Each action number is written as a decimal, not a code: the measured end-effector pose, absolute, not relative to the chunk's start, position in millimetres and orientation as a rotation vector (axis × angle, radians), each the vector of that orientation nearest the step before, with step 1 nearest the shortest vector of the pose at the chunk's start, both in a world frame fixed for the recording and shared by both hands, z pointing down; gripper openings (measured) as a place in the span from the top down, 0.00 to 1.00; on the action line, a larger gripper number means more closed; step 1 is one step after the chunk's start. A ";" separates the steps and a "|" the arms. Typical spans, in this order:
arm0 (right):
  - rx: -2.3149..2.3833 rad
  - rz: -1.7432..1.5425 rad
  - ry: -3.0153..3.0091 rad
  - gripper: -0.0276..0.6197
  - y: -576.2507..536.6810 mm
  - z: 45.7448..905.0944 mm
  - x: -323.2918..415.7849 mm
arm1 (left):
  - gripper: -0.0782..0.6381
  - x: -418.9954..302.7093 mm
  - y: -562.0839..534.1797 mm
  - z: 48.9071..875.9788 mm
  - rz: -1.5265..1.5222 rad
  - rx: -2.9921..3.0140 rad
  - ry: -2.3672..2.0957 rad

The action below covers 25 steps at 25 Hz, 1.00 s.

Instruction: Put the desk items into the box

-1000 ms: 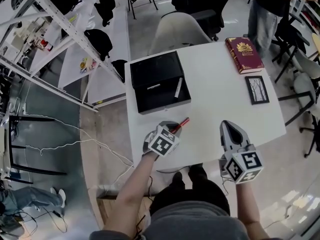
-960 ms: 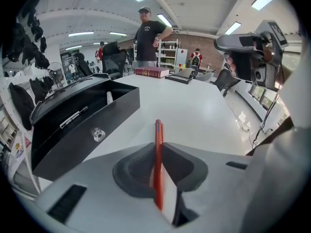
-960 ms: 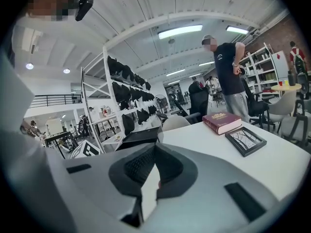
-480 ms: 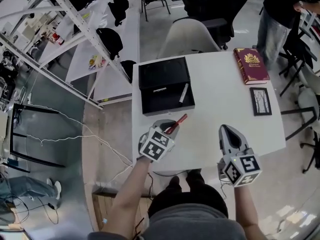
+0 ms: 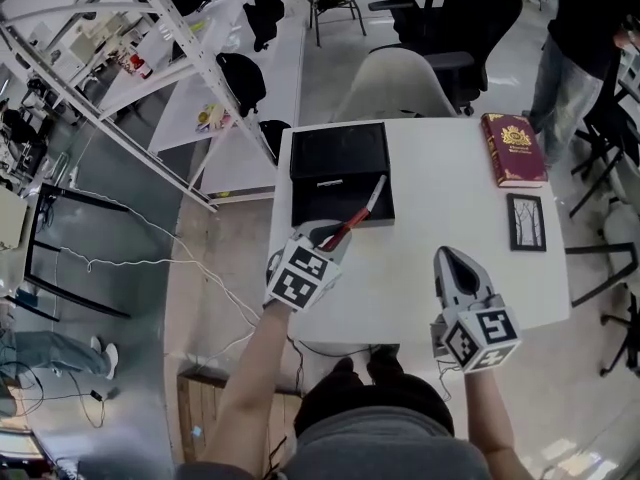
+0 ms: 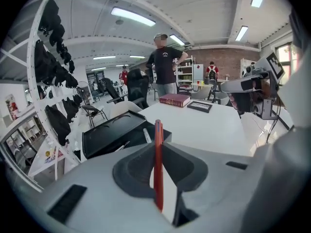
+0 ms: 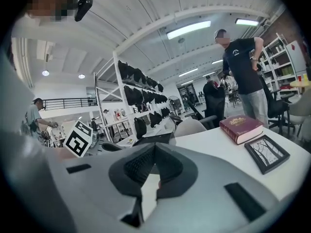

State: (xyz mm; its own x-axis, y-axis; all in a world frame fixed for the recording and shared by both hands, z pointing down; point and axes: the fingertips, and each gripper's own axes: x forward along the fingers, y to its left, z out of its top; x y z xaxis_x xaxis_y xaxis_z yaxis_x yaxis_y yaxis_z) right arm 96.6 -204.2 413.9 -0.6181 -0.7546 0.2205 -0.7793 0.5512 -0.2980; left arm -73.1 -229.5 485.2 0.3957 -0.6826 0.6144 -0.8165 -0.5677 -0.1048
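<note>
One red pen held, box just ahead

One thin red pen sits clamped edge-on between the narrow jaws of the left claw. It is raised off the table and aimed at the near wall of the box. To drop it well, I judge the tip should pass that wall and come low over the tray before the jaws part. Laid alongside the white pen, it is less likely to bounce or roll back out. The right claw hangs over the table's near side, jaws together on nothing, and should keep clear. Further right, the book and frame lie on the table, well apart from the box.

From above, the red pen and white pen run in one line, so I cannot tell whether the red tip has crossed the wall. The left claw hides the red pen's rear end, and in the left gripper view its body covers the tray's near corner.
</note>
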 end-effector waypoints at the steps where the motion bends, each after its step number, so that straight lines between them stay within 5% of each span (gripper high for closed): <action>1: 1.333 0.567 -2.711 0.95 -205.6 413.4 97.0 | 0.82 -74.0 -231.8 482.3 0.918 2.438 -1.346; 25: 1.368 0.565 -2.691 0.95 -214.8 410.4 99.1 | 0.82 -92.0 -291.1 499.2 1.178 2.503 -1.239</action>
State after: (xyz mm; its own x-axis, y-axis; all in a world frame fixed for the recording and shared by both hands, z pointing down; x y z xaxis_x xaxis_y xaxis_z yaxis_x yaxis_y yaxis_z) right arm 99.1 -214.8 410.4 -0.6014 -0.7664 0.2256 -0.7924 0.5362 -0.2908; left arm -92.0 -291.1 499.2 0.3656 -0.6301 0.6850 -0.7159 -0.6607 -0.2258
